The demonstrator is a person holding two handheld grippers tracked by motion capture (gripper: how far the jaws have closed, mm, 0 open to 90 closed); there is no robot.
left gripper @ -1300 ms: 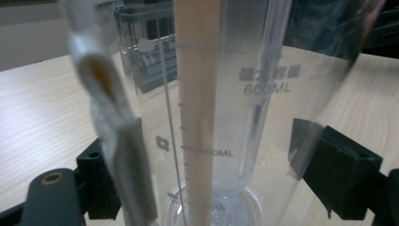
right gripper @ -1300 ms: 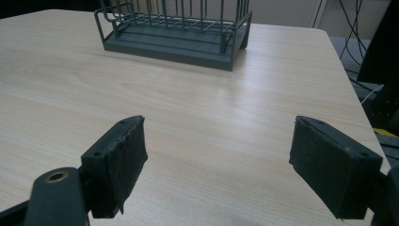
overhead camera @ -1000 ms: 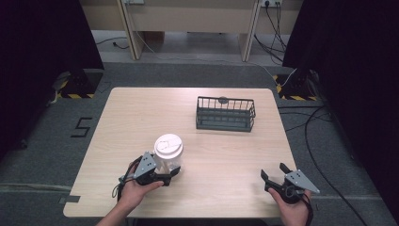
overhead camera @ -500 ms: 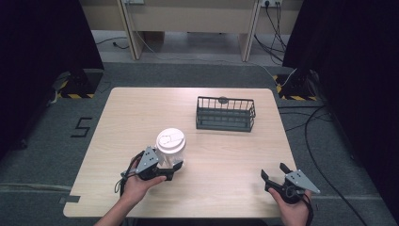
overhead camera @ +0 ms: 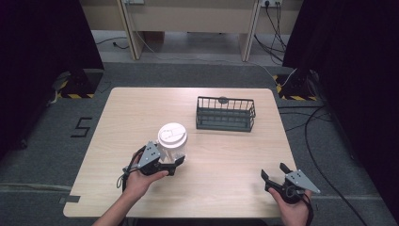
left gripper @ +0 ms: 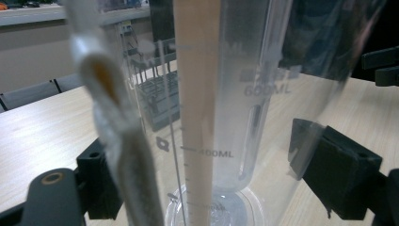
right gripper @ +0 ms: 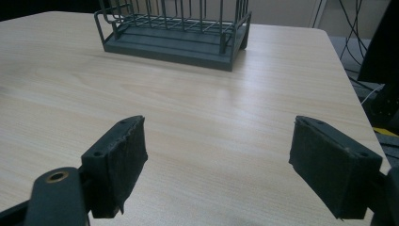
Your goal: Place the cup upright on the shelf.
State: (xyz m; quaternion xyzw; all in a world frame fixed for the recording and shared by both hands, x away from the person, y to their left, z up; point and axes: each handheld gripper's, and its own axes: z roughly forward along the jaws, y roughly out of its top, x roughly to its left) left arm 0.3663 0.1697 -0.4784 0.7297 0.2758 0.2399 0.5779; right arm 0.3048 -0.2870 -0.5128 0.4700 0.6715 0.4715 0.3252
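My table [overhead camera: 141, 108] is a pale wood-grain board with rounded corners. Toward one o'clock on it stands a dark grey wire rack [overhead camera: 225, 114], thin straight bars over a flat solid base. At about seven o'clock stands a clear plastic measuring cup [overhead camera: 171, 147] with a white round lid and printed marks 400ML and 600ML. My left gripper [overhead camera: 173, 162] has its black padded jaws on both sides of the cup, apparently holding it. At five o'clock my right gripper [overhead camera: 273, 173] rests with jaws wide apart, nothing between them.
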